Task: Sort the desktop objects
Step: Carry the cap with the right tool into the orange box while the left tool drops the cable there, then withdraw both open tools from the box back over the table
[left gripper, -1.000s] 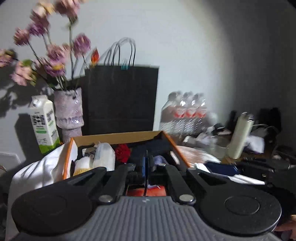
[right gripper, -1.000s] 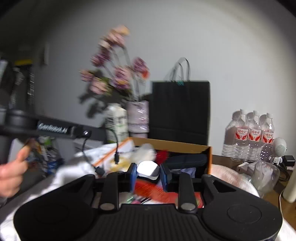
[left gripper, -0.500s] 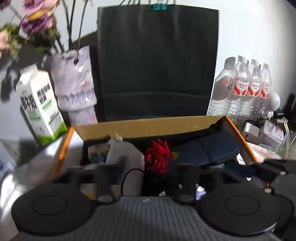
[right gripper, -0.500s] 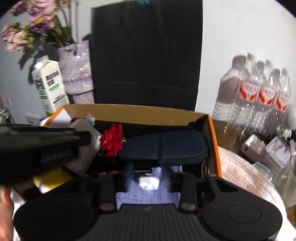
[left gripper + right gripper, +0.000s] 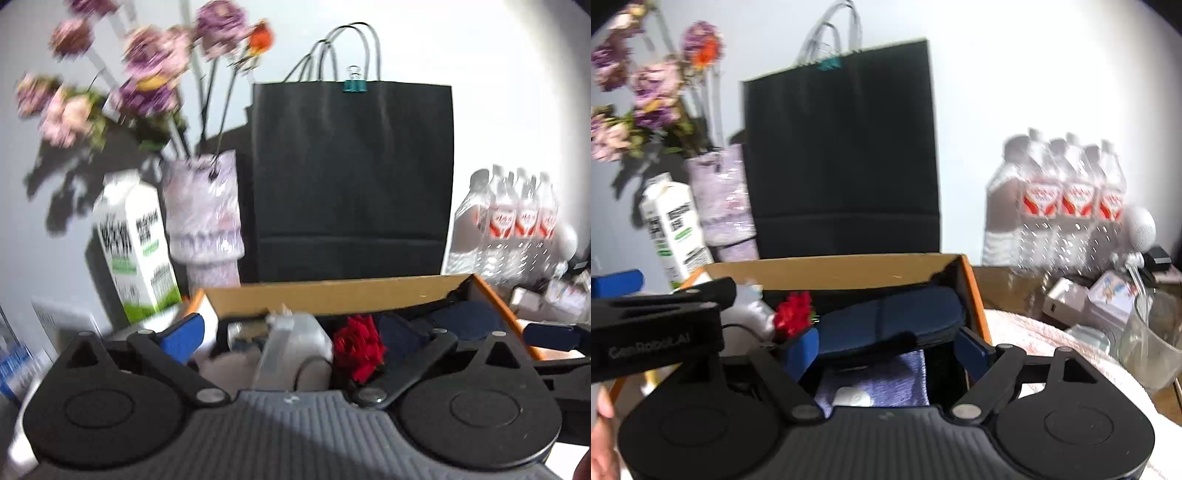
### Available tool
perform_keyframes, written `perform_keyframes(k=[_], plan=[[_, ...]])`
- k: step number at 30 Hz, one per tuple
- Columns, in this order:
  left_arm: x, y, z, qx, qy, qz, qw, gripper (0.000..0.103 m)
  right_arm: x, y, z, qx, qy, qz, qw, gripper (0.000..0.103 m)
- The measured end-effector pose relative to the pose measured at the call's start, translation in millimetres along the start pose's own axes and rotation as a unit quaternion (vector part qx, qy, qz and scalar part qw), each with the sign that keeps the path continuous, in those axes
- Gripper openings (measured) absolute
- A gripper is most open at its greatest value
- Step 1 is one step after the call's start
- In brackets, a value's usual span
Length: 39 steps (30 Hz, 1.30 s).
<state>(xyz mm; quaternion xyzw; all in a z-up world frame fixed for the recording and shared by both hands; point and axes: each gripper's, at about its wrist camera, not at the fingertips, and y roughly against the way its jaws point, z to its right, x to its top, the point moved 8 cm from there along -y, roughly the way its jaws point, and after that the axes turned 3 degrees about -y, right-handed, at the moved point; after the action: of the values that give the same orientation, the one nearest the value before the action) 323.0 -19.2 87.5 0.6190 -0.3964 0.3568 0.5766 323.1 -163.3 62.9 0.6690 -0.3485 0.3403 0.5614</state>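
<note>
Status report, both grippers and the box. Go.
Left gripper open, empty, over cardboard box. Right gripper open, empty; small white object lies below it on purple cloth. Box crowded: red rose, navy pouch.

A brown tabletop (image 5: 1001, 284) is showing at three o'clock of the cardboard box (image 5: 849, 271) sitting on it. A black paper bag (image 5: 842, 155), a vase (image 5: 724, 199) and a milk carton (image 5: 676, 232) are standing at twelve o'clock behind the box. Water bottles (image 5: 1060, 206) are standing at two o'clock; a glass jug (image 5: 1152, 339) is standing at four o'clock.
</note>
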Motion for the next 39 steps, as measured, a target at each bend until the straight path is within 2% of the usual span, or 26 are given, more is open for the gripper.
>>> perform_keyframes(k=[3, 8, 12, 14, 16, 19, 22, 25, 28, 32, 36, 39], plan=[[-5.2, 10.9, -6.5, -0.013, 0.039, 0.0, 0.9992, 0.103, -1.5, 14.0, -4.0, 0.006, -0.001, 0.017, 1.0, 0.085], [-5.0, 34.2, -10.1, -0.027, 0.045, 0.01, 0.9986, 0.103, -13.5, 34.8, -11.8, 0.036, -0.038, 0.027, 0.998, 0.086], [-19.1, 68.6, -19.8, 0.027, 0.042, -0.013, 0.9987, 0.103, -27.4, 61.2, -15.9, 0.06, -0.045, 0.041, 0.996, 0.086], [-34.2, 95.8, -25.6, 0.041, 0.037, -0.015, 0.9984, 0.103, -38.1, 79.7, -14.8, 0.067, -0.045, 0.037, 0.996, 0.086], [-54.3, 124.3, -31.4, 0.039, 0.026, -0.027, 0.9985, 0.103, -52.7, 103.7, -12.0, 0.072, -0.038, 0.033, 0.996, 0.086], [-90.0, 179.5, -44.4, -0.002, 0.053, -0.012, 0.9985, 0.103, -85.5, 147.1, -3.8, 0.082, -0.024, 0.026, 0.996, 0.089], [-129.5, 236.9, -56.9, -0.038, 0.092, 0.007, 0.995, 0.103, -122.4, 196.6, 1.8, 0.118, -0.014, 0.025, 0.993, 0.093], [-163.4, 285.7, -65.5, -0.036, 0.102, 0.04, 0.9934, 0.103, -156.5, 248.2, 2.3, 0.123, 0.021, 0.049, 0.991, 0.096], [-185.9, 315.0, -65.1, -0.026, 0.064, 0.039, 0.9968, 0.103, -186.4, 296.1, 1.0, 0.109, 0.053, 0.086, 0.989, 0.103], [-192.6, 336.4, -69.9, -0.025, 0.052, 0.045, 0.9973, 0.103, -216.2, 339.4, 2.6, 0.099, 0.111, 0.105, 0.983, 0.103], [-193.3, 334.7, -64.8, -0.017, 0.045, 0.043, 0.9979, 0.103, -222.9, 356.8, 19.0, 0.078, 0.082, 0.112, 0.987, 0.103], [-200.3, 322.8, -51.4, -0.031, 0.03, 0.024, 0.9988, 0.103, -222.6, 355.9, 32.2, 0.074, 0.056, 0.118, 0.989, 0.103]])
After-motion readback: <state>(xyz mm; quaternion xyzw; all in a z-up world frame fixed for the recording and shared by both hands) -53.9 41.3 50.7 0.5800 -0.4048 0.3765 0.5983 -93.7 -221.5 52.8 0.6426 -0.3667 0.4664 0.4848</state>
